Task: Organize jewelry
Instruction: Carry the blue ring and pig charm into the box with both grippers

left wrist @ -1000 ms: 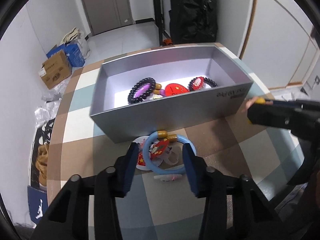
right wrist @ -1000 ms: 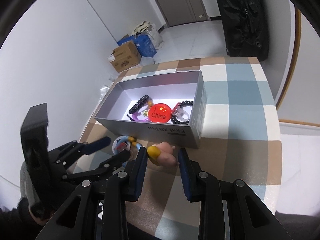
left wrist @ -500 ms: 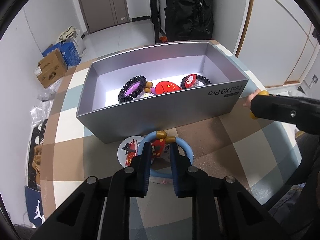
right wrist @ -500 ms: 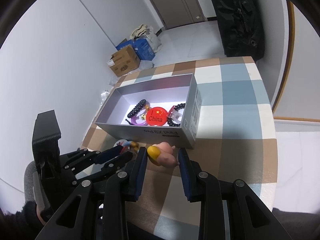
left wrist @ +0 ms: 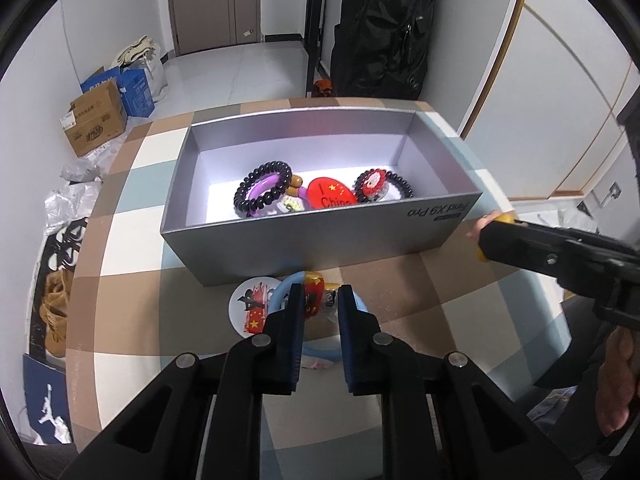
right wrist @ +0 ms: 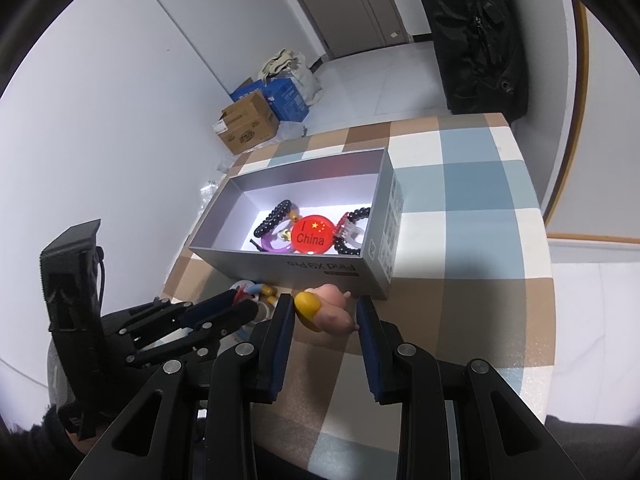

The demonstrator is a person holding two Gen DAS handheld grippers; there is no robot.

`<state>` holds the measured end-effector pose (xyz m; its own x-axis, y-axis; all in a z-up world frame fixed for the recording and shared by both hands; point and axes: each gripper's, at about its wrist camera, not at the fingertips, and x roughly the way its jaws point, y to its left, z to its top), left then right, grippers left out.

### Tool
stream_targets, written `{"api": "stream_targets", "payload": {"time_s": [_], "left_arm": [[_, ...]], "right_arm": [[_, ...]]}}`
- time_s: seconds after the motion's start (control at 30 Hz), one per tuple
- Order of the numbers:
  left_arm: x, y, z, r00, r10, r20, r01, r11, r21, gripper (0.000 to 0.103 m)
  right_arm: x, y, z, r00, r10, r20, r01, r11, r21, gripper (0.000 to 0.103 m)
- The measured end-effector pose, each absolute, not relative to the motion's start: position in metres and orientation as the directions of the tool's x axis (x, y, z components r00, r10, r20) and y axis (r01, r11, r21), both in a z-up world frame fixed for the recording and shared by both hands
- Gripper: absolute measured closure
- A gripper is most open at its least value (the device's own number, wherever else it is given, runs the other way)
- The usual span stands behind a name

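Since a second ago, when its jaws straddled the blue bangle (left wrist: 280, 294) at six o'clock of the box (left wrist: 304, 248), the left gripper (left wrist: 319, 300) is pinched narrow on a red badge (left wrist: 311, 294); the right gripper (right wrist: 325, 314) holds a pink-and-yellow trinket (right wrist: 326, 314). Lifting can follow.

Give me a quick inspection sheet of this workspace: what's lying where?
Surface: checked tablecloth.
Job's things: grey box holding a dark bead bracelet and a red China badge; blue bangle and round badge outside, in front of it.
Clutter: nothing seen.
Grippers: left gripper shut on a small red piece inside the bangle; right gripper shut on a pink and yellow trinket.
Cables: nothing seen.
Surroundings: cardboard boxes, black bag.
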<state>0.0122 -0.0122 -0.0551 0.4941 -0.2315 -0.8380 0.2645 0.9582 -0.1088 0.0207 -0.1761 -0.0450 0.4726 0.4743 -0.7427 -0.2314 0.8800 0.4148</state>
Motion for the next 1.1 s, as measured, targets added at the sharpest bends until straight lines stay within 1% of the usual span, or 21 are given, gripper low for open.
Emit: {"api": "stream_targets", "payload": {"time_s": [0.2, 0.37, 0.63, 0.73, 1.1], "left_arm": [[0.015, -0.002, -0.046, 0.494, -0.308, -0.813, 0.239, 0.947, -0.214, 0.092], [0.022, 0.008, -0.035, 0.510, -0.376, -0.774, 0.217, 0.927, -0.307, 0.092], [0.034, 0.016, -0.021, 0.533, -0.421, -0.734, 0.215, 0.906, -0.364, 0.092], [0.041, 0.015, -0.016, 0.545, -0.423, -0.724, 0.218, 0.905, -0.365, 0.092], [0.066, 0.014, -0.014, 0.549, -0.415, -0.726, 0.195, 0.908, -0.371, 0.092]], "right_arm": [[0.022, -0.177, -0.038, 0.493, 0.485, -0.722, -0.236, 0.874, 0.426, 0.073], [0.028, -0.176, -0.032, 0.502, 0.500, -0.705, -0.237, 0.864, 0.444, 0.073], [0.039, -0.173, -0.027, 0.502, 0.529, -0.684, -0.233, 0.844, 0.482, 0.073], [0.045, -0.171, -0.027, 0.496, 0.541, -0.679, -0.229, 0.836, 0.498, 0.073], [0.076, -0.173, -0.022, 0.518, 0.562, -0.644, -0.204, 0.813, 0.545, 0.073]]}}
